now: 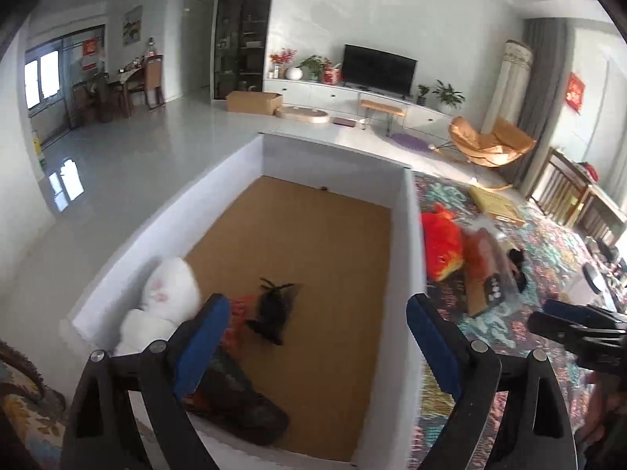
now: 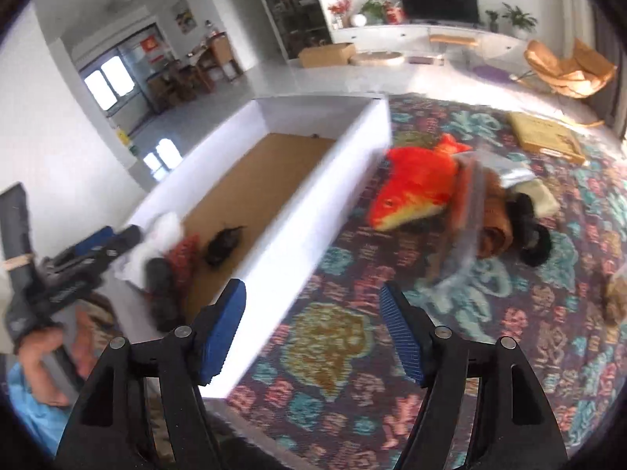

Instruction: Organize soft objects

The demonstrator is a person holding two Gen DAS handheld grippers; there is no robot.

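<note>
Four soft items lie inside the white box [image 1: 407,235], all at its near left corner: white plush [image 1: 168,293] against the left wall, red patterned piece [image 1: 237,321] beside it, small black item [image 1: 272,309] a little out on the brown floor, dark bundle [image 1: 239,403] nearest the front edge. Rest of the box floor bare.

Outstanding, on the patterned rug [image 2: 333,337] just right of the box's right wall: orange fish plush [image 2: 415,192], touching a heap of brown rolled cloth [image 2: 495,219], black soft piece [image 2: 533,231] and a clear plastic wrapper, too blurred to itemise further. Flat yellow box [image 2: 544,133] lies further off on the rug.

Left gripper [image 1: 317,337]: jaws wide, nothing between them, above the box's near end. Right gripper [image 2: 313,329]: jaws wide, empty, over the box's right wall and the rug.

Status, by estimate: roughly half filed; the fish and the heap remain to be moved in.
</note>
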